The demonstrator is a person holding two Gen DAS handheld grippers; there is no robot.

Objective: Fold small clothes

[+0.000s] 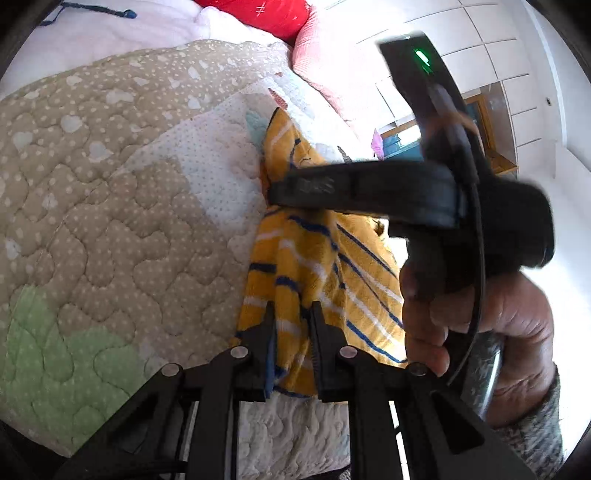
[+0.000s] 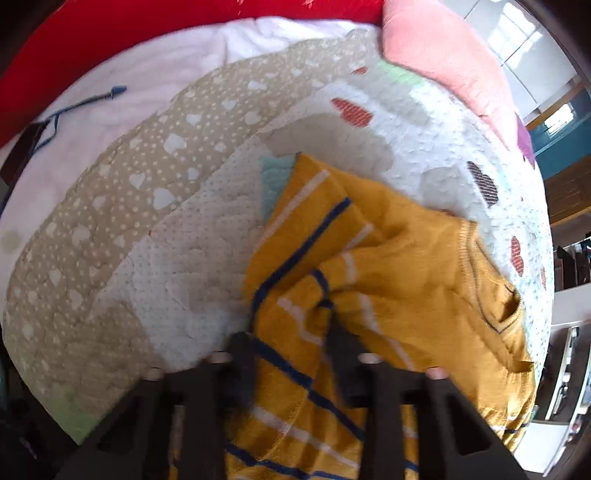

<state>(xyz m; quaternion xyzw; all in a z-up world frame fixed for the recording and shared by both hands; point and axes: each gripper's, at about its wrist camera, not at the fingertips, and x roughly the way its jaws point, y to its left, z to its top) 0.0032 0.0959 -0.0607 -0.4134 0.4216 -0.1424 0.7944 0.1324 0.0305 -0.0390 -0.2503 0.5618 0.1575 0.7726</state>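
A small mustard-yellow top (image 1: pixel 310 266) with blue and white stripes hangs partly lifted over the quilted bedspread (image 1: pixel 122 192). My left gripper (image 1: pixel 291 332) is shut on its lower edge, and cloth fills the narrow gap between the jaws. In the left wrist view a hand (image 1: pixel 487 325) holds my right gripper (image 1: pixel 277 192), whose tip pinches the top higher up. In the right wrist view the top (image 2: pixel 399 280) lies bunched on the quilt (image 2: pixel 147 229), its folds running into my right gripper (image 2: pixel 291 350), which is shut on it. That view is blurred.
A pink pillow (image 2: pixel 443 55) lies at the far right of the bed and a red blanket (image 2: pixel 129 22) along the back. A blue cord (image 2: pixel 85 99) rests on the pale sheet. The bed edge drops off to the right, with room furniture beyond.
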